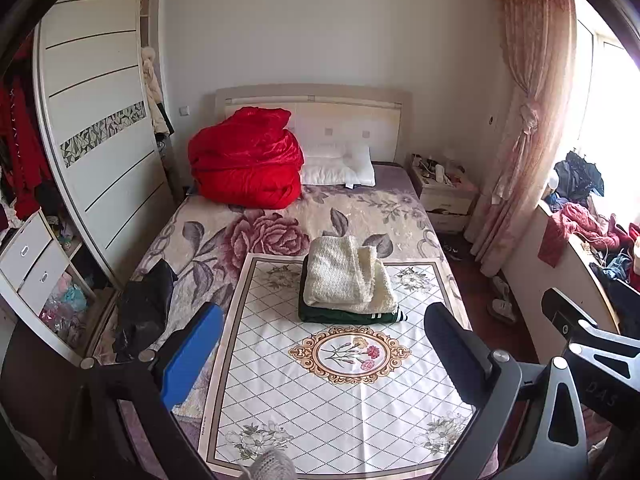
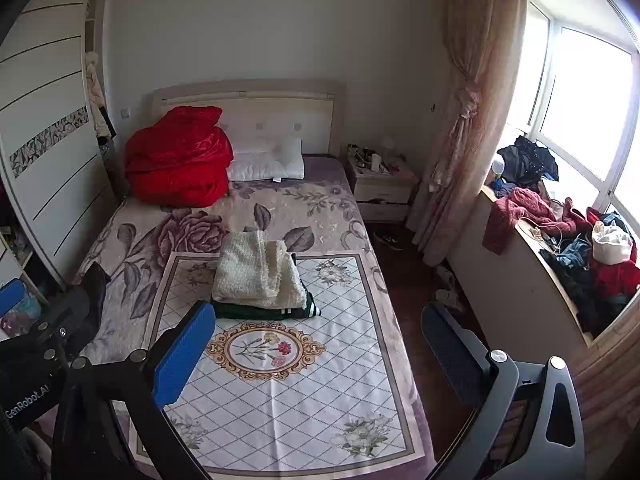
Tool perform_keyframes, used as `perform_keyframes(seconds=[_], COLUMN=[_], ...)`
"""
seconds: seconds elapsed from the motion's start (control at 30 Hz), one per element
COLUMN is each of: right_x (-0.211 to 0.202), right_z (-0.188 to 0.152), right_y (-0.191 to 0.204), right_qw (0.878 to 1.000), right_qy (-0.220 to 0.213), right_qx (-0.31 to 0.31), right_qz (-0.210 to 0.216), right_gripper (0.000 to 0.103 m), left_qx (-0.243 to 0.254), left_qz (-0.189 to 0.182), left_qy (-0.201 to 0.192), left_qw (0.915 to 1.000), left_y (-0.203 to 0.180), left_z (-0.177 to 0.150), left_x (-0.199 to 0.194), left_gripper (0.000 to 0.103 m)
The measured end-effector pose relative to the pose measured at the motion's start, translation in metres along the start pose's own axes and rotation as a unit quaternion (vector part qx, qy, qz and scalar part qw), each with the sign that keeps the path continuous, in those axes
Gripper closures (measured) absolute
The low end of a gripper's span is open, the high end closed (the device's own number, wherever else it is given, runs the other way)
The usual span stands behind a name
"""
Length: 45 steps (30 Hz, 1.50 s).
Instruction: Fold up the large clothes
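Note:
A folded cream fleece garment (image 1: 347,273) (image 2: 256,270) lies on top of a folded dark green garment with white stripes (image 1: 352,316) (image 2: 264,312), stacked on a white diamond-patterned cloth (image 1: 304,392) (image 2: 304,376) spread over the bed. My left gripper (image 1: 324,344) hangs open above the cloth's near half, well short of the stack, nothing between its blue fingers. My right gripper (image 2: 320,344) is open too, held to the right over the cloth's edge and the floor, empty. A dark garment (image 1: 146,304) (image 2: 94,292) lies on the bed's left edge.
A red quilt (image 1: 246,160) and white pillow (image 1: 340,164) sit at the headboard. A wardrobe (image 1: 100,140) stands left, a nightstand (image 1: 444,192) and curtain (image 1: 524,128) right. A pile of clothes (image 2: 568,240) covers the window ledge. Shoes (image 1: 502,300) lie on the floor.

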State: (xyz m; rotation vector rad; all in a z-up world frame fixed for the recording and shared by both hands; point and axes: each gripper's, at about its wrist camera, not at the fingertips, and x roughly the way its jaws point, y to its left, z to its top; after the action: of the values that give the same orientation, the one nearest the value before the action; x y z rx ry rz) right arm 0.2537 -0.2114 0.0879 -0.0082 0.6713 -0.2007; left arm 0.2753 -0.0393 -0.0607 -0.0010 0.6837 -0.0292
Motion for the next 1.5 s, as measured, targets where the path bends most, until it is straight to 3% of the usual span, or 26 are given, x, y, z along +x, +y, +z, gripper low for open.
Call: perform_keyframes(seconds=[1.5], right_x=[-0.018], right_z=[-0.004], right_y=[-0.001], right_qw=[1.000], right_qy=[0.003], right_qx=[0.014], right_qz=[0.019], right_gripper=[0.000], left_qx=[0.002], left_qz=[0.014], left_qy=[-0.007], left_qw=[0.9999], left_y=[0.004], left_z=[0.002], left_x=[-0.021], left_gripper=[0.000])
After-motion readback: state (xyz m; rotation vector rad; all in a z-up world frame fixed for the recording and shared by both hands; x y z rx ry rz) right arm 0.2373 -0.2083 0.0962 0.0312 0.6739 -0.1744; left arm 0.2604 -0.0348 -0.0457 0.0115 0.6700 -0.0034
